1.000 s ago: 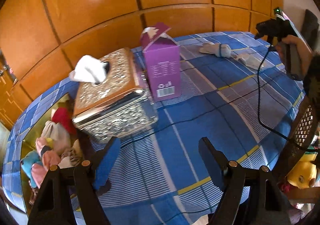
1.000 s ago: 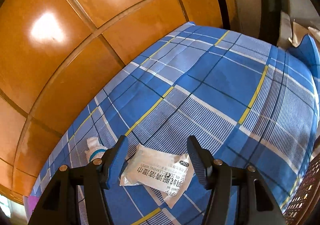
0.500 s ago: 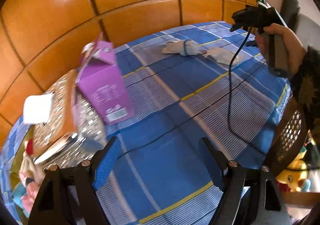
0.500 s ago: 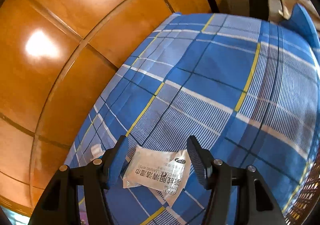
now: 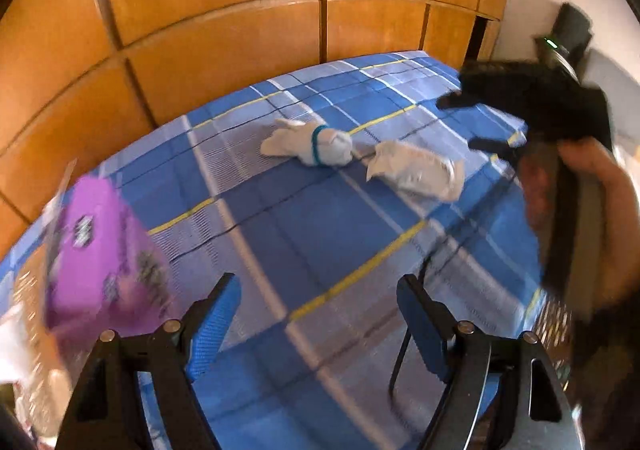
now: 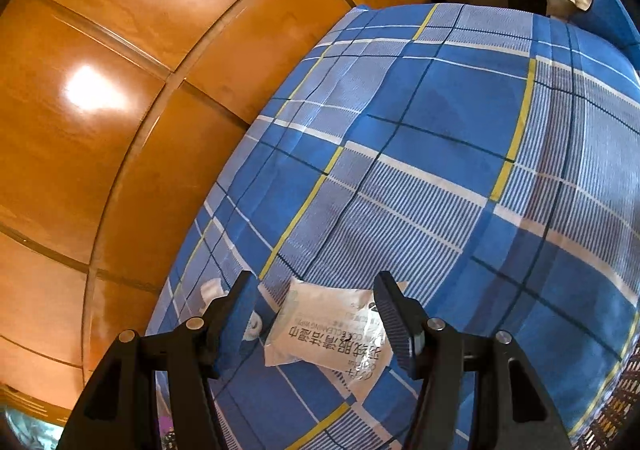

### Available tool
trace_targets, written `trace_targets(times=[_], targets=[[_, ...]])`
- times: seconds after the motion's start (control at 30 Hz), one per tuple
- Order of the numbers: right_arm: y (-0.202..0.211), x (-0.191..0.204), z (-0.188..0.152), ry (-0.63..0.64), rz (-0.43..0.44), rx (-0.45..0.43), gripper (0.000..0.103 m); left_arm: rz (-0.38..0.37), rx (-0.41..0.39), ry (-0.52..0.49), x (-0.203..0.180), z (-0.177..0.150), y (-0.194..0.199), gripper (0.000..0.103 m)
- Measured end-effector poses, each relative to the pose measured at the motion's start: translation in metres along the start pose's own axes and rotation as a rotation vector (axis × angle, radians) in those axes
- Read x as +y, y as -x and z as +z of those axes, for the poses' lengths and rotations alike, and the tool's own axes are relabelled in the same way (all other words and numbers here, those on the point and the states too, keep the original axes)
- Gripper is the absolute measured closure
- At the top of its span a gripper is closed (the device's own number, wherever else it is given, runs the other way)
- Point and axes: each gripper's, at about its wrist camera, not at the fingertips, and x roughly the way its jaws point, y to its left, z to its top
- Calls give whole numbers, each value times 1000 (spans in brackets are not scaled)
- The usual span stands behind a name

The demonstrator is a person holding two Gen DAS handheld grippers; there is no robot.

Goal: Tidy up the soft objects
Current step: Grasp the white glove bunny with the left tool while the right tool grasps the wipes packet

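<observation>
A white wipes packet [image 6: 326,334] lies on the blue plaid cloth [image 6: 440,137]. My right gripper [image 6: 316,314] is open and hovers just above it, jaws either side of it. In the left wrist view the same packet [image 5: 416,169] lies next to a white rolled cloth with a teal band [image 5: 310,143]. That roll peeks out beside my right gripper's left finger [image 6: 212,292]. My left gripper [image 5: 320,314] is open and empty above bare cloth, well short of both items. The right gripper's black body [image 5: 532,97] shows at right.
A purple carton [image 5: 96,270] stands at the left, blurred, with a patterned tissue box edge [image 5: 24,330] beside it. Orange wooden wall panels [image 5: 256,29] back the table. A black cable [image 5: 404,326] hangs near the right finger. The table edge falls off at right.
The left gripper has swung right: the carton and tissue box slid to the left edge, and the roll and packet came to centre. The right gripper dropped slightly closer over the packet.
</observation>
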Motion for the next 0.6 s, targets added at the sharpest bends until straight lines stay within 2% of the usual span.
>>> trace_targets(times=[0.17,0.4,0.5,0.6], targets=[[0,3,-1,7,32,10,42,-59,47,134,12,39,-42,18],[-1,10,-2,36,66,23,42,-147,102,377,33,81,-101,14],[-1,13,-2,51,77,25,42,-144,91,423,34,96,-119,13],[-1,15,-3,57,87,32,42,-111,93,445,35,109,-138,12]])
